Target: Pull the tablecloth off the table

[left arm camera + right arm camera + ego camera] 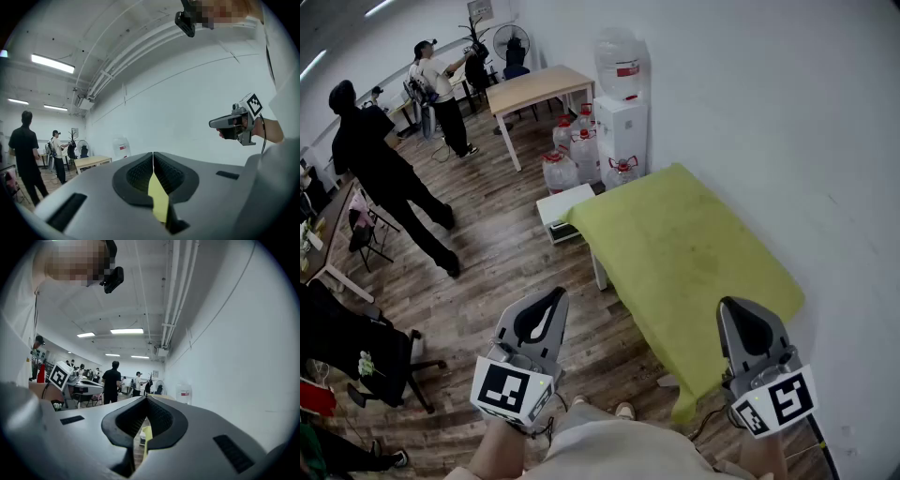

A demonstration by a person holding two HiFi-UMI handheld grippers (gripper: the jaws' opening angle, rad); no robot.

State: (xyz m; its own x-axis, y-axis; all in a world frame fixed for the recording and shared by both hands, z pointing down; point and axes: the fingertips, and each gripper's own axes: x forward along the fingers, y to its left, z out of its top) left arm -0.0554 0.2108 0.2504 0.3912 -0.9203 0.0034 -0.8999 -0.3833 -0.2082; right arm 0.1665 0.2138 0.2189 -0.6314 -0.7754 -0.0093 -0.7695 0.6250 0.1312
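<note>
A yellow-green tablecloth [684, 253] covers a table that stands against the white wall, its near corner hanging down toward me. My left gripper [548, 298] is held above the wooden floor, left of the table, jaws shut and empty. My right gripper [739, 306] hovers over the cloth's near edge, also shut on nothing. In the left gripper view the shut jaws [153, 154] show a sliver of the cloth [158, 197] below them, and the right gripper [212, 124] floats at the right. In the right gripper view the jaws [146, 397] are closed too.
A water dispenser [621, 112] and several large water bottles [572, 155] stand beyond the table, with a low white stool [562, 208] at its far corner. A wooden table [539, 89] lies farther back. Two people [380, 169] stand at the left; an office chair [356, 352] is near me.
</note>
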